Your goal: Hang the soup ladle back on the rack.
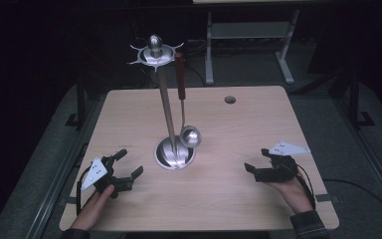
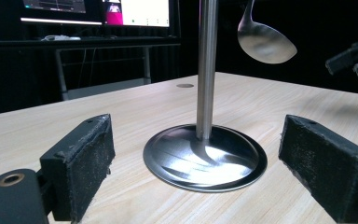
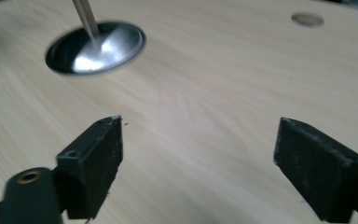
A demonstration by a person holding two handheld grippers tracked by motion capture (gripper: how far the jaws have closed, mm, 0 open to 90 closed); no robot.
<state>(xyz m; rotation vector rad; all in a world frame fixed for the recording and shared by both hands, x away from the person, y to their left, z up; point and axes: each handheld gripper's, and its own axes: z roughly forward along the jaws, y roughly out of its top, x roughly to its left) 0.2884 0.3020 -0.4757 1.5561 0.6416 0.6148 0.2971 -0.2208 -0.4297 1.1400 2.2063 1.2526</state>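
stand: steel pole (image 1: 167, 107) on round base (image 1: 175, 153), mid-table
ladle (image 1: 189, 134): hangs from hook ring (image 1: 155, 54)
hole (image 1: 230, 99): near table's (image 1: 219, 199) far edge
monitors (image 2: 98, 10): beyond table

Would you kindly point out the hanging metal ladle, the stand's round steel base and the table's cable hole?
hanging metal ladle (image 1: 190, 136), high view, its bowl
round steel base (image 2: 205, 158), left gripper view, its dome
cable hole (image 3: 307, 19), right gripper view, its opening

Left gripper view: ladle (image 2: 265, 42) handle and stand pole (image 2: 207, 65) cut off at top edge. Right gripper view: stand base (image 3: 95, 46) blurred, upper left.
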